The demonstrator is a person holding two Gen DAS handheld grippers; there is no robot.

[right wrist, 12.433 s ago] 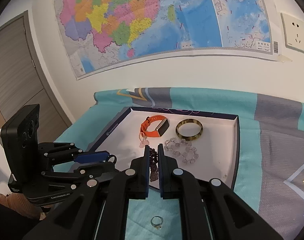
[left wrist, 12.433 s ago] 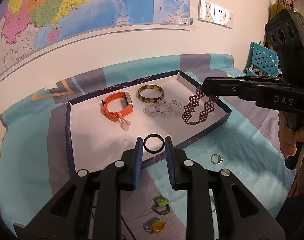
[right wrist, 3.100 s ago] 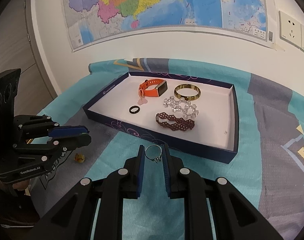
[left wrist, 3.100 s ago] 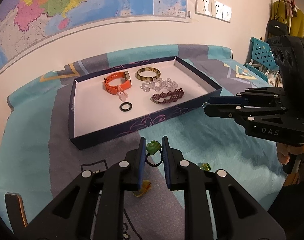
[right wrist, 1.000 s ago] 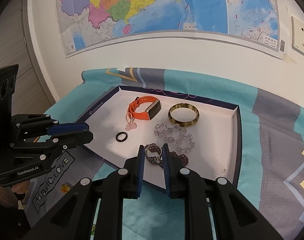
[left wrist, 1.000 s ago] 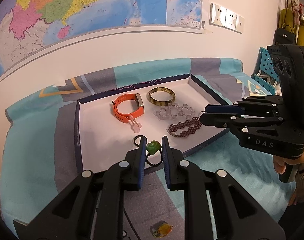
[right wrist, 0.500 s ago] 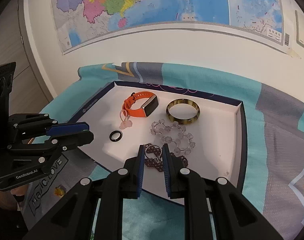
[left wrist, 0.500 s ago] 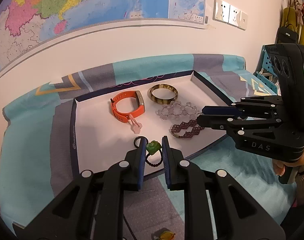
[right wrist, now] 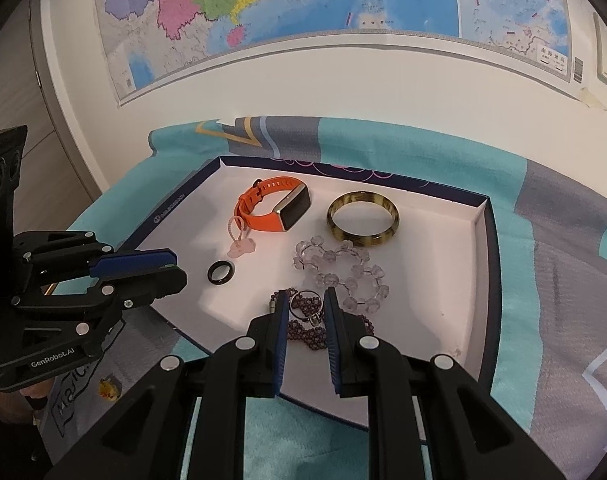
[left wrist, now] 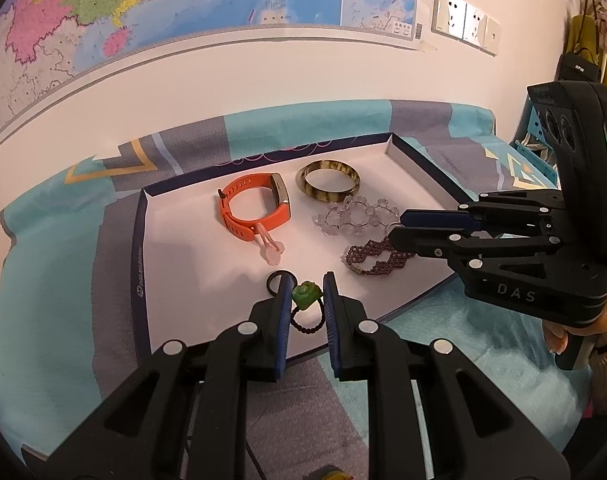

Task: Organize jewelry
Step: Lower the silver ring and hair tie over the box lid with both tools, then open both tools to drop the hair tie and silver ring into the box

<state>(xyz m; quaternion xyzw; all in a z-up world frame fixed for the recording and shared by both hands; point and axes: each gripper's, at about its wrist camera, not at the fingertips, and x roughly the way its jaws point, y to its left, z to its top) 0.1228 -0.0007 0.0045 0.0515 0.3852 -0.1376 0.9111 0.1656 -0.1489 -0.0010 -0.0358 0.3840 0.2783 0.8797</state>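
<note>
Left wrist view first: the left tongs (left wrist: pixel 307 300) are clamped narrow on a green flower ring (left wrist: pixel 305 295), its dark beaded band hanging between the blue pads, poised over the near part of the tray (left wrist: pixel 137 264). Just beyond the tips lies the black ring (left wrist: pixel 274 280) on the white floor of the tray. Over on the right wrist view, the right tongs (right wrist: pixel 306 309) are pinched narrow on a silver ring (right wrist: pixel 305 303), hovering above the maroon beaded bracelet (right wrist: pixel 307 334). Already laid out in the tray: orange watch (right wrist: pixel 273 210), tortoiseshell bangle (right wrist: pixel 363 220), clear crystal bracelet (right wrist: pixel 339 270).

Both rings look ready to be set down, so placement is the job now. My read: the left tongs should lower until the green ring is nearly on the tray floor beside the black ring, then ease apart slowly so the beaded band does not snag on a pad. The right tongs would do better shifting off the maroon bracelet to bare white floor before letting go, or the silver ring may tangle in the beads. Keep both tips well apart; they work close together here. One yellow trinket (right wrist: pixel 105 388) waits on the teal cloth (right wrist: pixel 515 320) outside the tray.
</note>
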